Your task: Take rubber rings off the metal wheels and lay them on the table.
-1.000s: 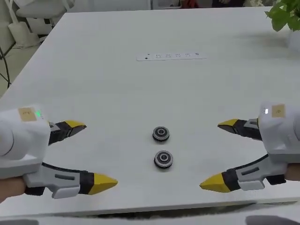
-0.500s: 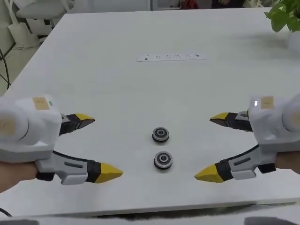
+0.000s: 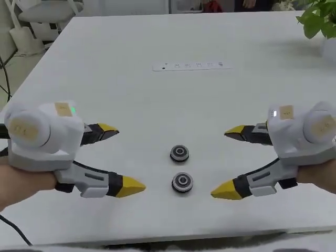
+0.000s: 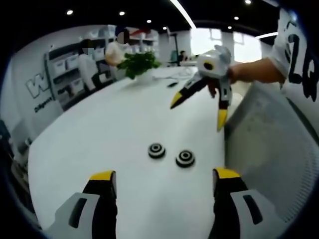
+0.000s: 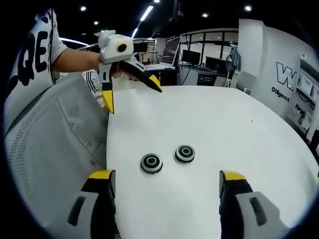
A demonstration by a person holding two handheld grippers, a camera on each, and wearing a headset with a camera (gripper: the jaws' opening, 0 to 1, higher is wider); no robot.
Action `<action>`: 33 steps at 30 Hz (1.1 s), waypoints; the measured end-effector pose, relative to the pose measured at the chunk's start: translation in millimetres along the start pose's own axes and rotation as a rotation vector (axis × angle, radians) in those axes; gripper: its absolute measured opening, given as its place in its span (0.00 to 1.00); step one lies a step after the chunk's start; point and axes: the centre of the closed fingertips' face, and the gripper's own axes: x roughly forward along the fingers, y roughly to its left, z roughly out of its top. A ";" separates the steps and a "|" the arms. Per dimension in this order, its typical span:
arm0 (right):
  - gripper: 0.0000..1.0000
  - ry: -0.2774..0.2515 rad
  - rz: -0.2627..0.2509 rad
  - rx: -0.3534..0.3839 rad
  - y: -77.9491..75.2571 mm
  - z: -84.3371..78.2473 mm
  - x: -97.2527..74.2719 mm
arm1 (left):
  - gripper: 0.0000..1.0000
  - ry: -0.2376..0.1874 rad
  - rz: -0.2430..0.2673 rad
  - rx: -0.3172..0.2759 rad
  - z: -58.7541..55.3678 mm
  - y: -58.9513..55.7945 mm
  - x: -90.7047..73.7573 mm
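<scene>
A broad white table [image 3: 157, 105] runs away from the person, with a white power strip [image 3: 191, 65] lying flat far out along its middle. A leafy plant [image 3: 317, 18] stands at the far right corner. The left gripper view looks past it to shelving where people stand, in an open office under ceiling spotlights. The right gripper view takes in desks with monitors [image 5: 199, 59] and a wall with lettering.

Two metal wheels rest flat on the table near its front edge, close together but apart. The far wheel [image 3: 179, 153] lies just beyond the near wheel [image 3: 182, 182]. Each shows a dark outer band that is probably its rubber ring still seated, though the wheels are too small to be sure.

The left gripper [image 3: 126, 157] hangs over the table to the left of the wheels, its yellow-tipped jaws spread wide and holding nothing. The right gripper [image 3: 224, 162] faces it from the right, its jaws equally wide apart and also empty. Neither touches a wheel, and the pair of wheels sits between the two grippers.
</scene>
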 end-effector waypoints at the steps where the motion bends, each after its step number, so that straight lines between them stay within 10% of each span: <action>1: 0.82 0.000 0.003 -0.002 -0.3 0.2 0.9 | 0.80 -0.004 -0.006 -0.007 0.7 0.0 1.6; 33: 0.66 0.011 0.077 -0.039 -7.6 -5.8 24.9 | 0.67 0.018 -0.083 0.042 5.8 4.7 37.3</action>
